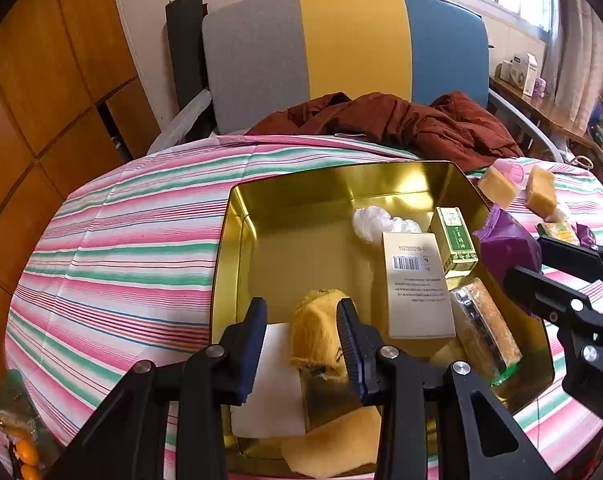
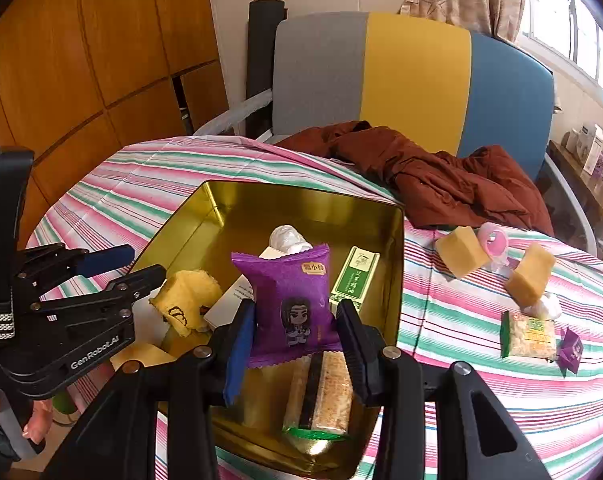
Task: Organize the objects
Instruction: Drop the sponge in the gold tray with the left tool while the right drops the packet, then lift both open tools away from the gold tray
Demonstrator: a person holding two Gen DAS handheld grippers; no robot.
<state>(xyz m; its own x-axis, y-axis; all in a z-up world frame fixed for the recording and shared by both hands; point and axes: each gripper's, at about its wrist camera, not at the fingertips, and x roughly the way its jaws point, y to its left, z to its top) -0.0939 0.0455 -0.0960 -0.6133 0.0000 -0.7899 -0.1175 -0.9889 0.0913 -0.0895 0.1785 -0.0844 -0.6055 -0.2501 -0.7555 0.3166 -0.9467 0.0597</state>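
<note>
Your right gripper [image 2: 295, 334] is clamped on the purple snack packet [image 2: 288, 304], pads pressing both side edges, packet upright with its cartoon print facing the camera. It hangs over the gold tin [image 2: 395, 280], above the near-right part of it.

Your left gripper [image 1: 303, 344] has its jaws drawn close, but there is a visible gap between the pads and nothing pinched. The yellow plush piece [image 1: 317, 332] shows through that gap and lies lower down in the tin [image 1: 237, 216], so it is not held. From the right wrist view the left gripper [image 2: 113, 266] sits at the tin's left rim.

Inside the tin:
- white barcode box [image 1: 417, 284], lying flat in the middle
- green carton [image 1: 453, 240], just beside it toward the far right wall
- crumpled white wad [image 1: 377, 222] behind both
- wrapped grain bar [image 2: 327, 392] along the near-right wall
- white card [image 1: 277, 384] and more yellow plush at the near-left corner

On the striped cloth [image 2: 441, 320], right of the tin:
- two yellow blocks [image 2: 459, 256] [image 2: 529, 274]
- pink ring piece [image 2: 493, 240] between them
- green-edged snack pack [image 2: 527, 336]
- small purple wrapper [image 2: 571, 350] touching its right side

The brown garment [image 2: 441, 178] is bunched at the far edge, in front of the chair [image 2: 413, 76].
</note>
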